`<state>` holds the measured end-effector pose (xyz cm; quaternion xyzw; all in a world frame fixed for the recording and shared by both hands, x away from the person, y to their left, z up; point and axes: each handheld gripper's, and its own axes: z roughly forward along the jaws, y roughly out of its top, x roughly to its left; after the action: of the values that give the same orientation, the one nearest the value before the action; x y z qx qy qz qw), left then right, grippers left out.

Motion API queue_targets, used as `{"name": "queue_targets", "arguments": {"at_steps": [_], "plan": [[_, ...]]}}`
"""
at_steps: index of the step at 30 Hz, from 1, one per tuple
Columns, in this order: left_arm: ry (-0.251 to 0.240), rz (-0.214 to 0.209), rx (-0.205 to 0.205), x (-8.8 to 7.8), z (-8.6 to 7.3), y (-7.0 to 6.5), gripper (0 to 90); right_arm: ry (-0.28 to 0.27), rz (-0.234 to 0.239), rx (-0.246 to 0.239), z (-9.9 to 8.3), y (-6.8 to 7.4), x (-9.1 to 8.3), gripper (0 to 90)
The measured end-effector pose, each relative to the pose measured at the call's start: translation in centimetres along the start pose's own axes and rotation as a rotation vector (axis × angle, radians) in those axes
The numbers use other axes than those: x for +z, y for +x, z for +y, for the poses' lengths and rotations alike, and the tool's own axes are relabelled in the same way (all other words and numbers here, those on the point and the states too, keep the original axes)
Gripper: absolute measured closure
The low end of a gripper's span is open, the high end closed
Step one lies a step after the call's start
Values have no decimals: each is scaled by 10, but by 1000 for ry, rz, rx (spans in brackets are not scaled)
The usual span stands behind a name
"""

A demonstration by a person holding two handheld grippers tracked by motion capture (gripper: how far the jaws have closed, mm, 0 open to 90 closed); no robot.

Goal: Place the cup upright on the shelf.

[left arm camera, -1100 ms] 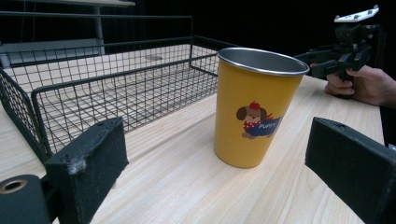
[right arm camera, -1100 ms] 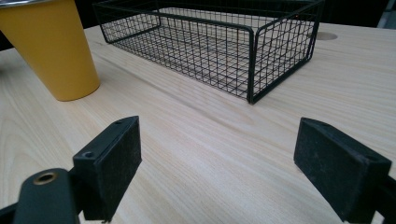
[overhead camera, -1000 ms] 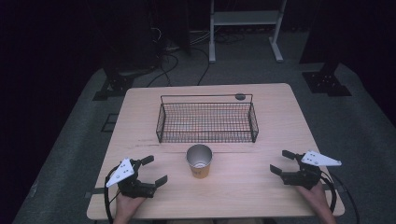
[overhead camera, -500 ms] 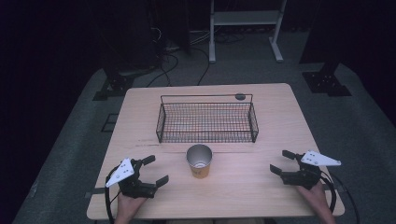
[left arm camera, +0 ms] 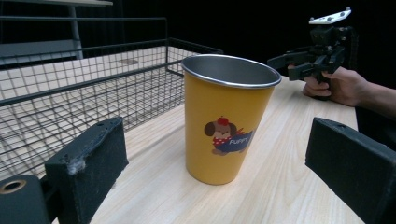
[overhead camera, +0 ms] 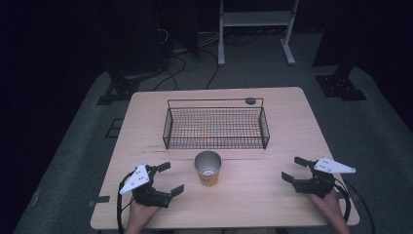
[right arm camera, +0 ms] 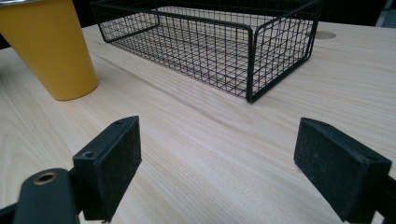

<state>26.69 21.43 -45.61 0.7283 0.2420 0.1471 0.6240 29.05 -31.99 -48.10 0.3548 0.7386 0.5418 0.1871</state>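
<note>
Two tools, left (overhead camera: 170, 178) and right (overhead camera: 292, 169), gape wide, gripping nothing; yellow cup (overhead camera: 208, 167) and wire basket (overhead camera: 216, 127) hold nothing.

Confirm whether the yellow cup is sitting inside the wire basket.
No, the yellow cup stands upright on the bare table, in front of the wire basket.

A yellow cup (overhead camera: 208, 168) stands upright on the tabletop (overhead camera: 287, 131), just in front of a black wire basket (overhead camera: 216, 127). The left tool (overhead camera: 168, 179) and right tool (overhead camera: 293, 169) flank the cup, jaws spread.
</note>
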Motion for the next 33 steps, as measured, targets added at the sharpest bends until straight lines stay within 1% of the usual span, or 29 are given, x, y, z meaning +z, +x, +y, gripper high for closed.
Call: {"name": "queue_targets", "arguments": {"at_steps": [3, 6, 8, 12, 15, 16, 17, 18, 20, 21, 22, 23, 24, 26, 28, 29, 30, 31, 33], "plan": [[3, 4, 3, 3, 0, -1, 36, 0, 0, 0, 0, 0, 0, 140], [0, -1, 1, 4, 0, -2, 35, 0, 0, 2, 0, 0, 0, 140], [1, 5, 9, 6, 1, -4, 31, 0, 0, 1, 0, 0, 0, 140], [9, 10, 12, 10, 2, -5, 26, -1, 1, 3, 0, 0, 0, 140], [36, 13, 27, 16, 4, -7, 23, -1, 0, 3, 0, 0, 0, 140], [36, 13, 27, 16, 4, -7, 23, -1, 0, 3, 0, 0, 0, 140], [51, 6, 27, 20, 5, -8, 21, -1, 0, 4, 0, 0, 0, 140], [51, 6, 27, 20, 5, -8, 21, -1, 0, 4, 0, 0, 0, 140], [71, -10, 24, 25, 6, -10, 21, -1, -1, 5, 0, -1, 0, 139], [87, -20, 30, 29, 7, -11, 21, -1, -1, 6, 0, -1, 0, 140], [87, -20, 30, 29, 7, -11, 21, -1, -1, 6, 0, -1, 0, 140], [102, -26, 36, 34, 8, -13, 21, -1, -1, 5, 0, -1, 0, 140], [102, -26, 36, 34, 8, -13, 21, -1, -1, 5, 0, -1, 0, 140], [96, -31, 24, 40, 9, -13, 21, 0, -1, 4, 0, 0, 0, 139], [103, -26, 30, 43, 10, -13, 21, -1, -1, 5, 0, -1, 0, 139], [122, -21, 41, 48, 12, -13, 21, -1, -1, 7, 0, -1, 0, 139], [122, -21, 41, 48, 12, -13, 21, -1, -1, 7, 0, -1, 0, 140], [134, -22, 43, 52, 13, -13, 21, -2, -1, 6, 0, -1, 0, 140], [136, -28, 40, 55, 13, -12, 21, -1, -1, 6, 0, -1, 0, 140]]}}
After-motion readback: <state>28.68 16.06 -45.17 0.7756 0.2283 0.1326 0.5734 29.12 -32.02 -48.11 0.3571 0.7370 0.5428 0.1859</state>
